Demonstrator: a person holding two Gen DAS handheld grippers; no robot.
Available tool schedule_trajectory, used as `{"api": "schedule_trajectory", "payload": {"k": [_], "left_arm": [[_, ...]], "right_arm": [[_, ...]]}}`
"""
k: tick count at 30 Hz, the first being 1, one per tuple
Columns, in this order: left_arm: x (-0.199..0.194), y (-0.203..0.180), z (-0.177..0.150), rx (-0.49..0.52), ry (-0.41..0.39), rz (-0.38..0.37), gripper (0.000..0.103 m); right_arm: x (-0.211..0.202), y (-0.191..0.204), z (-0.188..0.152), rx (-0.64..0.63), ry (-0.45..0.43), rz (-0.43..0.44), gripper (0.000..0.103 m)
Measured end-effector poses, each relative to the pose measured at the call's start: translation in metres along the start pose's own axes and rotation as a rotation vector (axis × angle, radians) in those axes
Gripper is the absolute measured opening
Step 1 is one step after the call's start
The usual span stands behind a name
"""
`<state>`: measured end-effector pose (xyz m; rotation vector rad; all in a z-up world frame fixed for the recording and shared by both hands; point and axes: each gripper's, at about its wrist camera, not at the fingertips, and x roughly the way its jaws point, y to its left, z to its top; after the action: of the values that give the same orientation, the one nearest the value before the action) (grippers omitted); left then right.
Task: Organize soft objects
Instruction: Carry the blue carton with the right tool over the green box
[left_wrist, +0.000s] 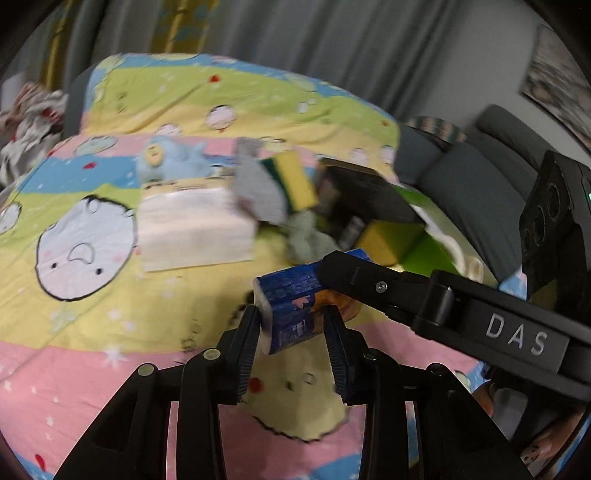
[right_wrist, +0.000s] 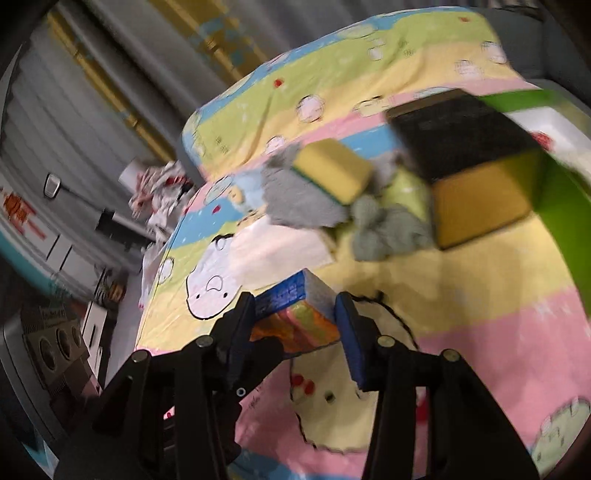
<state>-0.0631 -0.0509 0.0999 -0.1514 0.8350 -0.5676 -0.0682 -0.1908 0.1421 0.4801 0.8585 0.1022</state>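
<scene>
A blue and orange tissue pack (left_wrist: 291, 306) is held above the cartoon-print bedspread (left_wrist: 110, 295). My left gripper (left_wrist: 291, 317) is shut on one end of it. My right gripper (right_wrist: 295, 314) is shut on the same pack (right_wrist: 295, 310), and its arm (left_wrist: 424, 299) reaches in from the right in the left wrist view. Behind lie a white tissue pack (left_wrist: 192, 225), a blue plush toy (left_wrist: 166, 155), a grey cloth (left_wrist: 258, 184), a yellow-green sponge (left_wrist: 291, 177), a grey-green knit (left_wrist: 306, 236) and a large black-topped yellow sponge (left_wrist: 384, 229).
A green tray (right_wrist: 561, 192) sits at the right edge of the bed behind the big sponge (right_wrist: 476, 173). Grey curtains (left_wrist: 332, 44) hang behind, a grey sofa (left_wrist: 480, 184) stands to the right, and crumpled clothing (left_wrist: 29, 122) lies off the bed's left.
</scene>
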Motion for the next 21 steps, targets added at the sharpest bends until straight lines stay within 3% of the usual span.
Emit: {"api": "schedule_trajectory", "payload": {"k": [7,21], "left_arm": [[-0.012,-0.030,-0.007,0.133,-0.045,-0.059,0.035],[-0.011,-0.047,-0.015,0.152,-0.080,-0.067,0.035]], "right_arm": [[-0.036,-0.018,-0.007,0.084,-0.034,-0.006,0.046],[-0.053,-0.022,-0.011,0.038,-0.056,-0.061,0.046]]}}
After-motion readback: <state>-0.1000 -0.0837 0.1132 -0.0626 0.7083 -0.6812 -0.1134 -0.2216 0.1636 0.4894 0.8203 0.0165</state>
